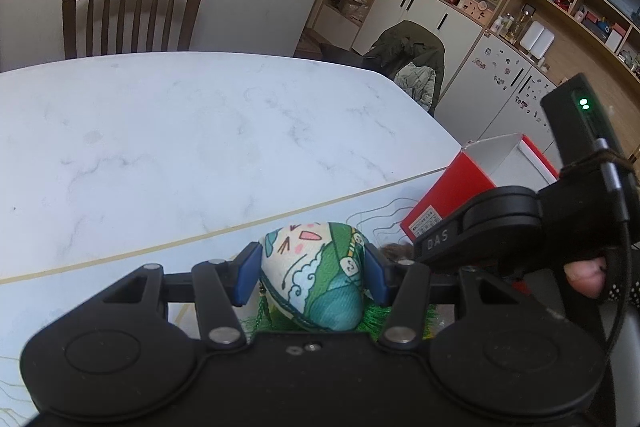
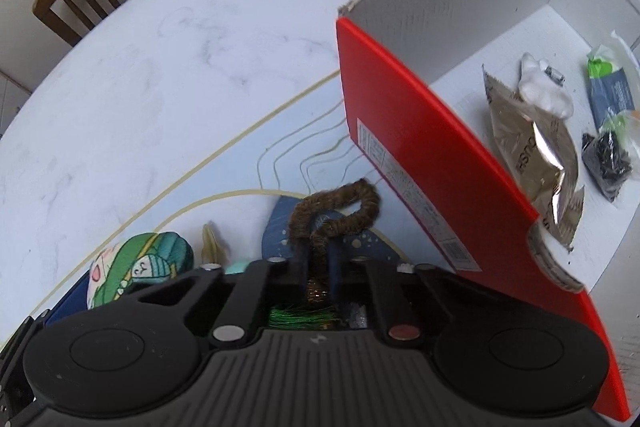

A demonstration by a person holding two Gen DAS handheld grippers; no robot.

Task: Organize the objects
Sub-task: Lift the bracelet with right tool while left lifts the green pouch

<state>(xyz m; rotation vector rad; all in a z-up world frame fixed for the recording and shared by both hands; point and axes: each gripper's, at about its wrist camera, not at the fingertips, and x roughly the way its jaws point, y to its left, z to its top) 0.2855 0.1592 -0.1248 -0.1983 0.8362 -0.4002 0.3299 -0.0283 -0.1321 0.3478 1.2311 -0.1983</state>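
Holding: my left gripper (image 1: 312,273) was clamped on a stuffed fabric pouch (image 1: 316,275), blue pads pressed to its two sides, the cartoon print facing up at 12 o'clock.
Right claw: my right gripper (image 2: 320,263) was pinched narrow on a fuzzy brown loop (image 2: 340,211), the loop standing up past the fingertips at 12 o'clock.
Where the goods were: both pieces sat low over the patterned mat (image 2: 288,155) on the marble table (image 1: 180,139), with the red box (image 2: 420,155) at 2 o'clock from the right claw.
Why so held: I judged the two grips to be a carry toward the box, its open white interior turned to receive more; a foil packet (image 2: 532,143), a white lump (image 2: 544,91) and a dark bundle (image 2: 608,159) already lay inside.
Why the box stood there: near the table edge and just beside my right claw, it made a short drop, by my reading.
Hidden: green tassel threads (image 2: 300,319) showed under both claws, but what they hung from was covered by the gripper bodies.
Cut off: the box's far end ran out of frame at 3 o'clock; its label print was too small to read.
Unclear: whether loop and pouch were joined could not be told.
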